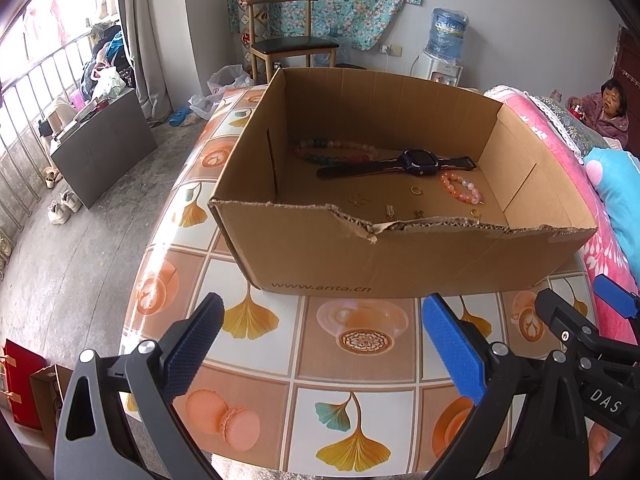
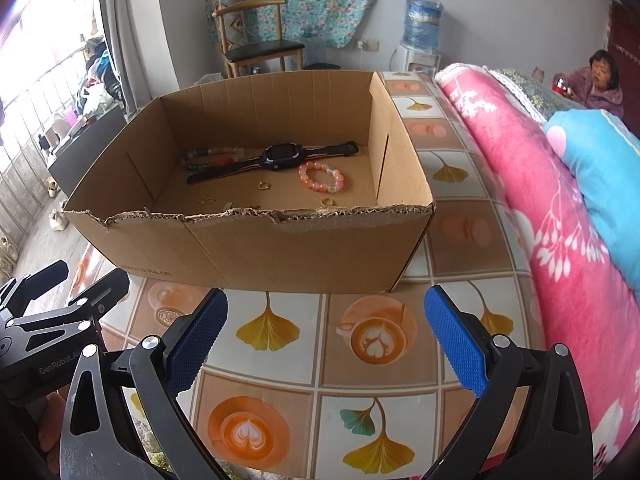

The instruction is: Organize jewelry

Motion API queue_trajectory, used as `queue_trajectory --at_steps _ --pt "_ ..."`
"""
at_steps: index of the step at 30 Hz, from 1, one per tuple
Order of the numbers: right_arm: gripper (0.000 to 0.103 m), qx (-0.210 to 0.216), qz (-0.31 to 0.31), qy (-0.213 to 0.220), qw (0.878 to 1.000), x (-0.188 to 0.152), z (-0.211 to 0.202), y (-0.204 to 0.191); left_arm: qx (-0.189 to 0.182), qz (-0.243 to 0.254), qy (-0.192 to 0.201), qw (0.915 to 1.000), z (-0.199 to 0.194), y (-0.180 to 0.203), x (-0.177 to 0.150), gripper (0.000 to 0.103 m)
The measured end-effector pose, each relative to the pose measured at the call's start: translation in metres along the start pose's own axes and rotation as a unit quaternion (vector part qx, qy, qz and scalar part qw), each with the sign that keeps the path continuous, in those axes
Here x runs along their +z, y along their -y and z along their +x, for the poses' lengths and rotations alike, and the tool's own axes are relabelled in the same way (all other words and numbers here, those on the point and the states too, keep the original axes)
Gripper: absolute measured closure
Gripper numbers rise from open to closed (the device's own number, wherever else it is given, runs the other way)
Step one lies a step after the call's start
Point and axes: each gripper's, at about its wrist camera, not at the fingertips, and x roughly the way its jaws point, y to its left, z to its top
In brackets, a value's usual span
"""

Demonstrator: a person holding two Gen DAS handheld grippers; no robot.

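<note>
An open cardboard box point(image 1: 320, 264) point(image 2: 248, 248) stands on the patterned table. Inside lie a dark watch point(image 1: 416, 158) point(image 2: 280, 156), a pink bead bracelet point(image 1: 460, 188) point(image 2: 322, 176), a multicoloured bead necklace point(image 1: 336, 150) point(image 2: 208, 158), gold rings point(image 1: 416, 190) point(image 2: 264, 185) and small gold pieces point(image 1: 358, 200) point(image 2: 206, 201). My left gripper point(image 1: 320, 344) is open and empty, held over the table in front of the box. My right gripper point(image 2: 324, 340) is open and empty, beside it to the right. Each shows at the edge of the other's view.
A pink floral blanket point(image 2: 540, 208) and blue pillow point(image 2: 600, 160) lie right of the table. A wooden chair point(image 1: 292, 40) and water dispenser point(image 1: 444, 48) stand at the far wall. A person point(image 2: 600, 84) sits at the far right. Floor drops off left of the table.
</note>
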Motion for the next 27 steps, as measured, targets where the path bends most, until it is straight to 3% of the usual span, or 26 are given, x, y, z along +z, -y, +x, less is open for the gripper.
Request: queue_trajectory --at_steps 27 --pt "0.008 0.003 -0.001 -0.001 1.0 0.0022 0.0011 0.0009 0.002 -0.004 0.002 1.0 -0.003 0.0008 0.0033 0.006"
